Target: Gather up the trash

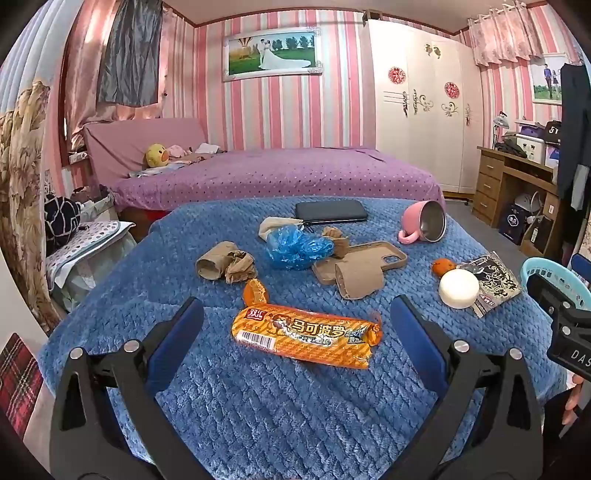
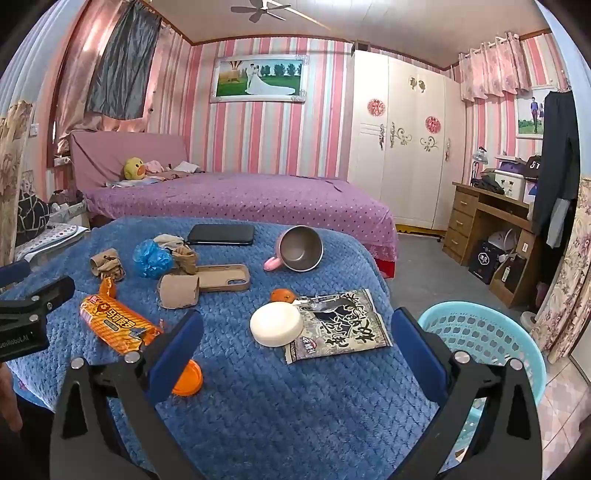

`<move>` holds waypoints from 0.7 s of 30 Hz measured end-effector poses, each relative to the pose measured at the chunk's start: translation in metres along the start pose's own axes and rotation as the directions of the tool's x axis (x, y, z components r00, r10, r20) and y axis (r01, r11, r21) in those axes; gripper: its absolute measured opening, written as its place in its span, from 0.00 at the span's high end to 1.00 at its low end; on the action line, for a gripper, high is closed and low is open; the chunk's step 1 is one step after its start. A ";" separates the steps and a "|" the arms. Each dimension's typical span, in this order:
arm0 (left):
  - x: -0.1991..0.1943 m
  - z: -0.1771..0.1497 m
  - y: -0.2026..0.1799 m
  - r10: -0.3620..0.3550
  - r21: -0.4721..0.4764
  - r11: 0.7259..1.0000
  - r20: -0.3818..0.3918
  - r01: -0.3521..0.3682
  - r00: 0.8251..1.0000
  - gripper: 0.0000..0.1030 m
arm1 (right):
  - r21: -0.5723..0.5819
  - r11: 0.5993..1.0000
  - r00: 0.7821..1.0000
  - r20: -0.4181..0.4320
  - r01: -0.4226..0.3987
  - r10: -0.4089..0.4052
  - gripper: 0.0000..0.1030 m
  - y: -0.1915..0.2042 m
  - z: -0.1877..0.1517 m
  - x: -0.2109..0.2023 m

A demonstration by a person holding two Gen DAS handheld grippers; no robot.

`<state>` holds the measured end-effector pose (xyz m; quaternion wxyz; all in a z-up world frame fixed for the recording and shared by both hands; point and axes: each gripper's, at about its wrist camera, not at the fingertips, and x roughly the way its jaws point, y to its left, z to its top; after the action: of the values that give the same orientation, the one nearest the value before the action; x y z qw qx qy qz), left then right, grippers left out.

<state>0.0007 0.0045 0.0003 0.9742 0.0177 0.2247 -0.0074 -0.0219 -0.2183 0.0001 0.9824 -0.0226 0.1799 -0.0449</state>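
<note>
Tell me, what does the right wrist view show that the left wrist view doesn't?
Only the right wrist view shows the ceiling fan, an orange lid beside the right gripper, and the blue basket's open inside. Only the left wrist view shows a plaid cloth low on the left and the left gripper open behind the orange snack wrapper. Both show the blue blanket, pink cup and white soap.
</note>
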 end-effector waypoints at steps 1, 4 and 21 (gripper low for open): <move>0.000 0.000 0.000 0.000 0.000 1.000 0.001 0.000 1.000 0.05 | 0.000 1.000 1.000 0.000 0.000 0.000 0.04 -0.004 0.000 -0.002; 0.002 -0.001 0.000 0.002 -0.001 1.000 0.001 -0.002 1.000 0.05 | -0.001 1.000 1.000 -0.003 0.000 0.000 0.04 -0.005 -0.001 -0.002; 0.001 -0.002 -0.001 0.022 0.004 1.000 0.005 -0.022 1.000 0.05 | -0.003 1.000 1.000 -0.003 0.004 -0.004 0.04 -0.003 -0.002 0.000</move>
<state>0.0009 0.0037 -0.0022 0.9748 0.0219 0.2220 0.0029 -0.0225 -0.2217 -0.0021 0.9820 -0.0243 0.1816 -0.0465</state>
